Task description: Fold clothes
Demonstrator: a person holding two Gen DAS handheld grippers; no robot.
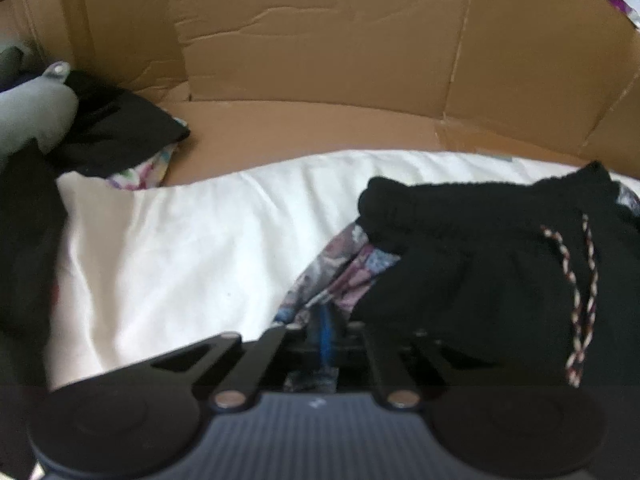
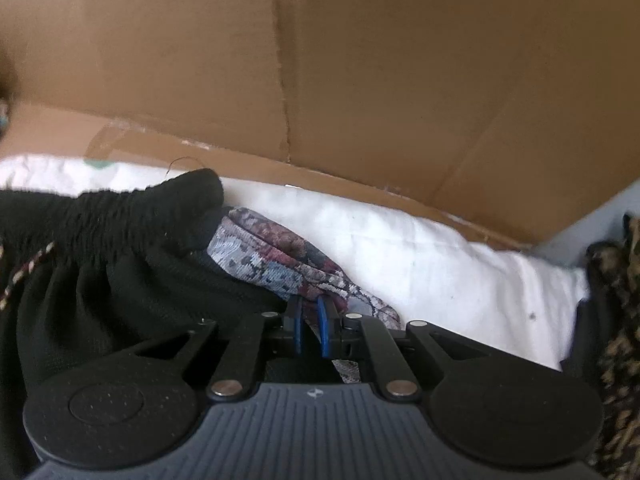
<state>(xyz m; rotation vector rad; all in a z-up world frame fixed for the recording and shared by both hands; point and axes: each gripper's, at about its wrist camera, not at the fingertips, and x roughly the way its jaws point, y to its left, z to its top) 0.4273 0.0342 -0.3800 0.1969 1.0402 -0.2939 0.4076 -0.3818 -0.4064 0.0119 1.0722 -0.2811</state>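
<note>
Left gripper (image 1: 325,332) fingers pressed together on the patterned cloth (image 1: 340,268). Right gripper (image 2: 311,328) fingers slightly spread, same cloth between them, black shorts (image 2: 120,248) just left.

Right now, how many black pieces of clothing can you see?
2. One black garment with a drawstring lies on the white sheet, at right; another black garment sits crumpled far left by the cardboard. More may be hidden.

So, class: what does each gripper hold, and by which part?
Left gripper: shut on the patterned cloth's near edge. Right gripper: that cloth lies between its parted fingers; grip unclear.
</note>
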